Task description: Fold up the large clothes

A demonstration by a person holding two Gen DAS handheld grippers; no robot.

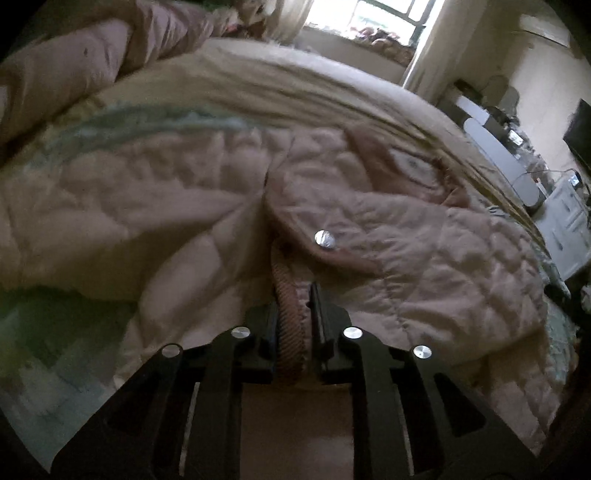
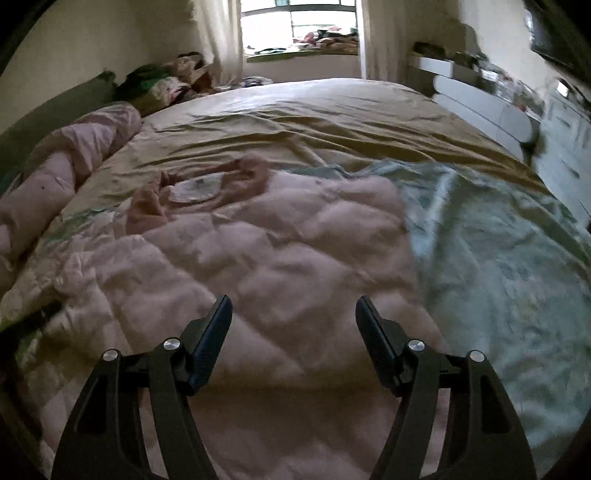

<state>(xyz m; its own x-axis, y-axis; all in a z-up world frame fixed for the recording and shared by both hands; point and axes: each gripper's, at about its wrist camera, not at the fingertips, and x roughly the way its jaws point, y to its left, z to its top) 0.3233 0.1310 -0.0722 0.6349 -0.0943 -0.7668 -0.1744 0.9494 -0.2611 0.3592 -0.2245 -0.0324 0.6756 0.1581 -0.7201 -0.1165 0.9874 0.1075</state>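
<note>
Two grippers over the bed: left gripper (image 1: 293, 314) clamps the ribbed cuff (image 1: 290, 328) of the pink quilted jacket (image 1: 388, 236), spread toward twelve o'clock; right gripper (image 2: 293, 314) hovers with jaws wide apart above it.

Left wrist view: low, very near the jacket (image 1: 388, 229), looking along the bed (image 1: 295, 74) toward the window (image 1: 384, 18) at its far edge, tilted. Right wrist view: higher, set back over the near edge, facing the same window (image 2: 299, 22) squarely. Both share the jacket (image 2: 258, 236), the tan sheet (image 2: 314, 114) and the far-edge window.
</note>
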